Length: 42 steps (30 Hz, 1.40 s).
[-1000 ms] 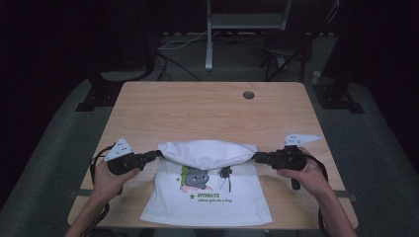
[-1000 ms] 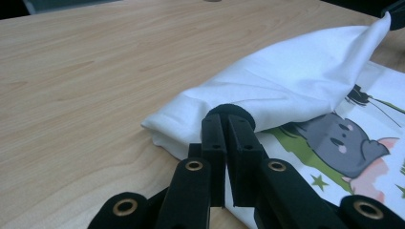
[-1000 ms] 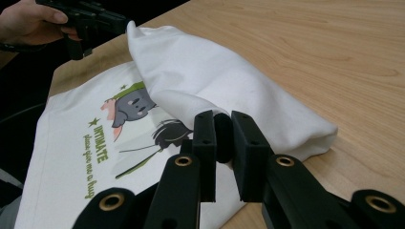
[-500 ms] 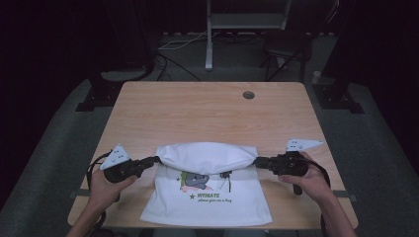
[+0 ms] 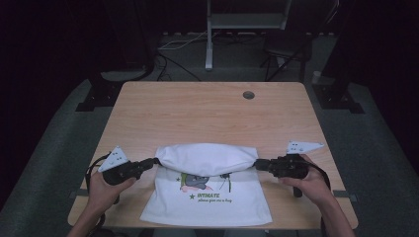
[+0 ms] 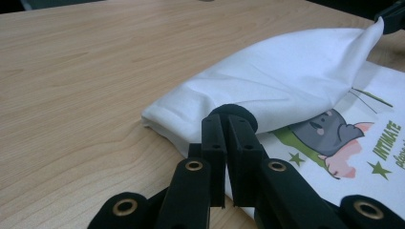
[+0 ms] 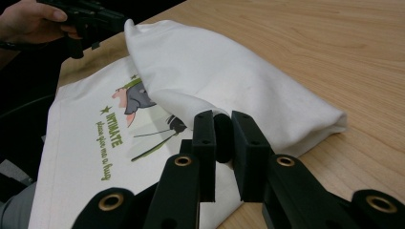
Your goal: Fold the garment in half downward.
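Wooden table [image 5: 207, 113]: white printed T-shirt [image 5: 207, 202] lies at its near edge, upper part doubled over. Our left gripper [image 5: 144, 165] and right gripper [image 5: 263, 164] each pinch a fold corner, keeping cloth taut for an even fold.

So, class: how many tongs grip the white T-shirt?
2: left tongs pinch its folded left end, right tongs pinch the right end of the T-shirt.

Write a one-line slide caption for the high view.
Two handheld tools, left and right, pinch a white printed T-shirt mid-fold on a wooden table.
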{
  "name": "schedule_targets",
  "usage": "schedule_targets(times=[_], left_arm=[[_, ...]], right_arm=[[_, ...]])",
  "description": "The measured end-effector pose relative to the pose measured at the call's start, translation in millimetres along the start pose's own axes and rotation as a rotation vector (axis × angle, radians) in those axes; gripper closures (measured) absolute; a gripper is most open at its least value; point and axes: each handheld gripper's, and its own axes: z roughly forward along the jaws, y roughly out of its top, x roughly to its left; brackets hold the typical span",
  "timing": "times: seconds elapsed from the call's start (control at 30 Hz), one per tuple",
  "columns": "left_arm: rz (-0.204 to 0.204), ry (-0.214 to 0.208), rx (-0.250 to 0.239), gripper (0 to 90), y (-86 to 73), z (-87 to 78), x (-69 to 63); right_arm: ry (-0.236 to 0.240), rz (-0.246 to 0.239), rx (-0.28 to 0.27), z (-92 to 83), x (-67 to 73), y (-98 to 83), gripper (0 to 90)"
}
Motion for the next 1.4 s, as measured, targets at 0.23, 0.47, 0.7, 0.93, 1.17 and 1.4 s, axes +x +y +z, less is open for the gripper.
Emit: schedule_targets(times=[0.23,0.47,0.7,0.93,1.17,1.4], left_arm=[[-0.005,-0.002,-0.008,86.7,0.0,-0.8,-1.5],[-0.002,0.002,-0.011,86.7,1.0,-1.7,-3.2],[0.011,-0.009,-0.015,86.7,2.6,-3.2,-7.7],[0.017,-0.012,-0.021,86.7,3.8,-7.6,-9.5],[0.007,-0.015,-0.020,86.7,-1.0,-8.8,-10.0],[0.017,-0.019,-0.015,86.7,-1.3,-11.7,-12.0]], right_arm=[[-0.007,0.000,-0.002,0.8,2.3,-1.5,80.9],[-0.015,-0.001,-0.007,-1.2,5.2,-1.6,80.5],[-0.017,-0.007,0.002,0.0,9.0,-2.7,80.9],[-0.015,-0.020,0.006,-0.9,12.9,1.4,81.2],[-0.011,-0.022,0.007,-0.9,15.9,0.0,81.3],[-0.005,-0.025,0.006,-2.7,20.0,-2.0,81.2]])
